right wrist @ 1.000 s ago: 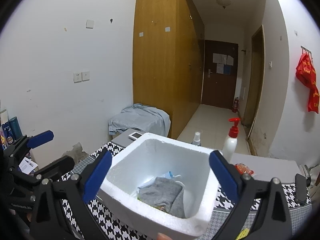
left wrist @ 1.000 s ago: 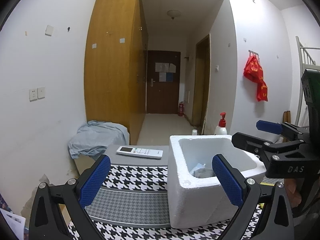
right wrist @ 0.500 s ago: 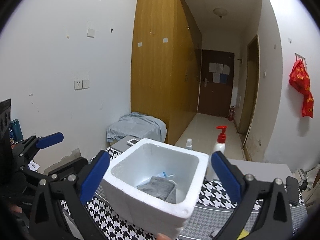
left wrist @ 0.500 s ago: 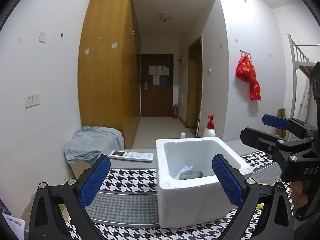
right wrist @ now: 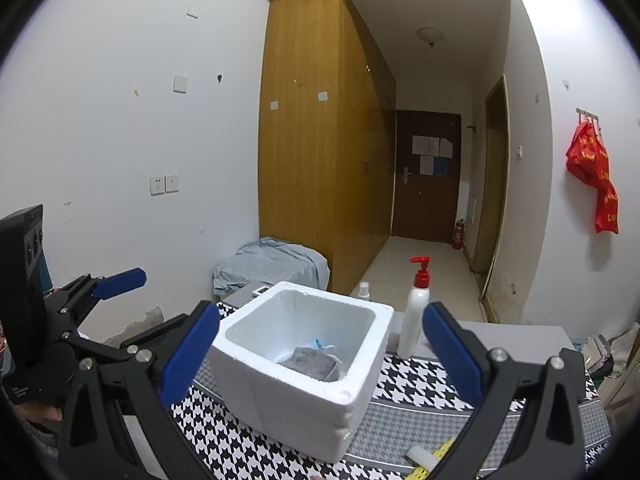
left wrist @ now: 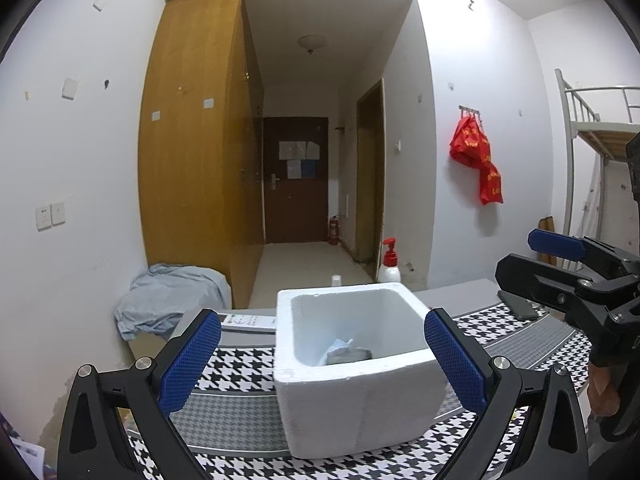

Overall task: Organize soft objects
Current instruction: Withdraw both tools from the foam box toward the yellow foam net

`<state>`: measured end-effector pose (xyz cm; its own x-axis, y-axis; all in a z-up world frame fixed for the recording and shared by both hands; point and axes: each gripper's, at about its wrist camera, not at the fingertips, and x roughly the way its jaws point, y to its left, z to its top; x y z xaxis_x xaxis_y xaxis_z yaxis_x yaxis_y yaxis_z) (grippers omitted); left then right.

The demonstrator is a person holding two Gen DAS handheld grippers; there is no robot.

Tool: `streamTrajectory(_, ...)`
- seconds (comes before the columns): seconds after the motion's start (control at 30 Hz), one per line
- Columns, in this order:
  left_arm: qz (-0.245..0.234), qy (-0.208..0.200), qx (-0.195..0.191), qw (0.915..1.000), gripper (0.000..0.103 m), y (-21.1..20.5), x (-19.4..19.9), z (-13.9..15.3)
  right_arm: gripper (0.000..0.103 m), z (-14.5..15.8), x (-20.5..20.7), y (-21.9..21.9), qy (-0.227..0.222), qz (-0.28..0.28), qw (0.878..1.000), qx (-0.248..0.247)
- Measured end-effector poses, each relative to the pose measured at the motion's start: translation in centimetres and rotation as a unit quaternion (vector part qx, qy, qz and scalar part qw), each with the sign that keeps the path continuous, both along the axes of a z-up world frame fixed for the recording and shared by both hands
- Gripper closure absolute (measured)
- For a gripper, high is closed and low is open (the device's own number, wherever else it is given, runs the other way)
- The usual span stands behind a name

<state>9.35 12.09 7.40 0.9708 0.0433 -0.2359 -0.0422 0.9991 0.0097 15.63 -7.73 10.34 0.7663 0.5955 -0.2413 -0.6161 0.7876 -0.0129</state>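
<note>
A white foam box (left wrist: 356, 364) stands on the houndstooth tablecloth (left wrist: 236, 364); it also shows in the right wrist view (right wrist: 304, 364). Inside it lie a grey folded cloth (right wrist: 314, 362) and a pale blue-white soft item (left wrist: 340, 350). My left gripper (left wrist: 320, 360) is open and empty, held back from the box and above the table. My right gripper (right wrist: 320, 354) is open and empty, also back from the box. Each gripper shows at the edge of the other's view.
A white pump bottle with a red top (right wrist: 414, 320) stands behind the box. A remote control (left wrist: 248, 322) lies at the table's far left. A dark phone (left wrist: 518, 306) lies at the right. A grey-blue cloth heap (left wrist: 172, 296) sits by the wardrobe.
Both grippers have pulled back and away from the foam box, which now looks smaller and farther. Both stay open and empty. The box contents have not moved.
</note>
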Motion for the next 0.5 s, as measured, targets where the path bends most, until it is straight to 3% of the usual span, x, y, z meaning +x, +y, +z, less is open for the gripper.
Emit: streamTrajectory(0.5,-0.044,0.000,0.002,0.9990,0.001,-3.8,0.6,0.0,0.000,-0.5,-1.0,-4.1,-0.010,-0.066,0.998,0.002)
